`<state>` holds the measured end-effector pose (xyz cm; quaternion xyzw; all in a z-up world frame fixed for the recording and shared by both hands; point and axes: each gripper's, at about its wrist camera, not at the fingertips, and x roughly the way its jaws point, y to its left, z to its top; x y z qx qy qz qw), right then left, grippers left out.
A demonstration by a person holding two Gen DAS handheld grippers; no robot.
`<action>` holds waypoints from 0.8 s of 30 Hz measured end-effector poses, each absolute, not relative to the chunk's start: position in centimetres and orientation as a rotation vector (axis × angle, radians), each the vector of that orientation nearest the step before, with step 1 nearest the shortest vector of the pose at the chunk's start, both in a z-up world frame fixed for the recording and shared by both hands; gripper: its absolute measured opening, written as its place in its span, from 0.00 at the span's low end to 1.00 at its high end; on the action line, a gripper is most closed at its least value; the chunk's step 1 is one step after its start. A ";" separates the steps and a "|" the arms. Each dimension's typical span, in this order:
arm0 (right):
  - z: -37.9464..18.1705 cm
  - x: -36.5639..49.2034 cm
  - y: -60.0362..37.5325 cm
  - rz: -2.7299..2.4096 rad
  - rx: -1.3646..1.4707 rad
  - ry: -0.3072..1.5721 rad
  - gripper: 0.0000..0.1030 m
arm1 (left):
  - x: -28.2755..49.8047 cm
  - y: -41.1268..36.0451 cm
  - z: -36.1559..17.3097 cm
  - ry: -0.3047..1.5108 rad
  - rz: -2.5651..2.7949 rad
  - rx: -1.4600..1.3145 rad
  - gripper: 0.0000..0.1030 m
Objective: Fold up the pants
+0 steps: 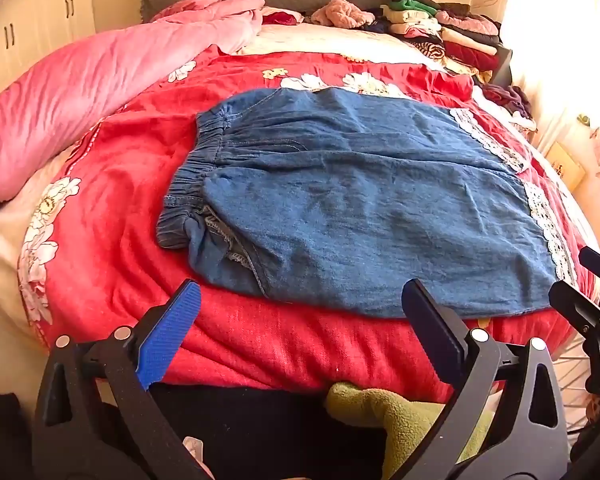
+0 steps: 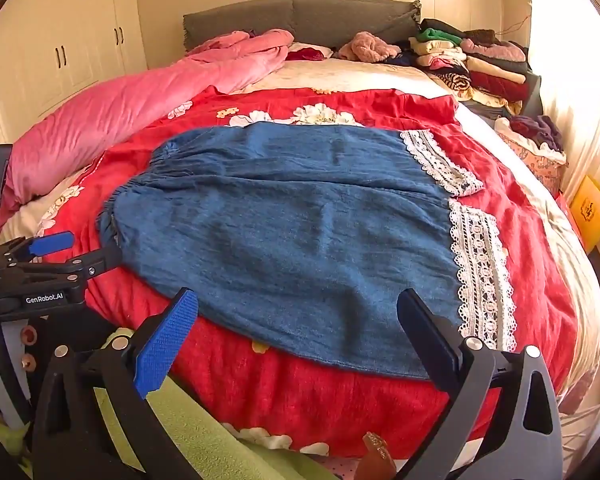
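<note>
Although nothing is yet gripped, both tools hover at the near edge of the bed, tilted down toward the cloth, which looks like the start of a fold. Far left, a pink quilt [image 1: 100, 76] is bunched along the side, probably pushed away to free working room on the red floral blanket [image 1: 120, 184]. Next comes the left gripper [image 1: 300, 312], its fingers spread wide with nothing between them, poised just short of the near hem of the pants. The pants [image 1: 360, 208], blue denim, lie flat across the middle of the blanket, elastic waistband [image 1: 192, 176] to the left and white lace cuffs [image 2: 480, 264] to the right, so each tool seems placed to take its own end. The two legs lie side by side, the far one partly tucked behind the near one. The right gripper [image 2: 298, 324] hangs over the near hem closer to the cuffs, fingers likewise spread and empty. Far right, stacked folded clothes [image 2: 480, 64] sit by the headboard, likely finished work.

Much is cut off: the hands holding the tools are out of view, a green garment [image 1: 400, 412] below the bed edge shows only in part, and whether the pants' underside is smooth cannot be told. The bright window side washes out detail at the right.
</note>
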<state>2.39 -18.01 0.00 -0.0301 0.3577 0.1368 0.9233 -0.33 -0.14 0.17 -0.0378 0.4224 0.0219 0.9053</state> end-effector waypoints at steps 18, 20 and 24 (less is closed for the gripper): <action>-0.1 2.4 -17.9 0.280 -0.062 0.737 0.96 | -0.5 -0.1 0.4 0.865 0.046 -0.076 0.92; -0.1 2.4 -17.9 0.279 -0.063 0.737 0.96 | -0.5 -0.1 0.4 0.865 0.045 -0.073 0.92; -0.1 2.4 -17.8 0.277 -0.062 0.736 0.96 | -0.5 -0.3 0.4 0.867 0.044 -0.069 0.92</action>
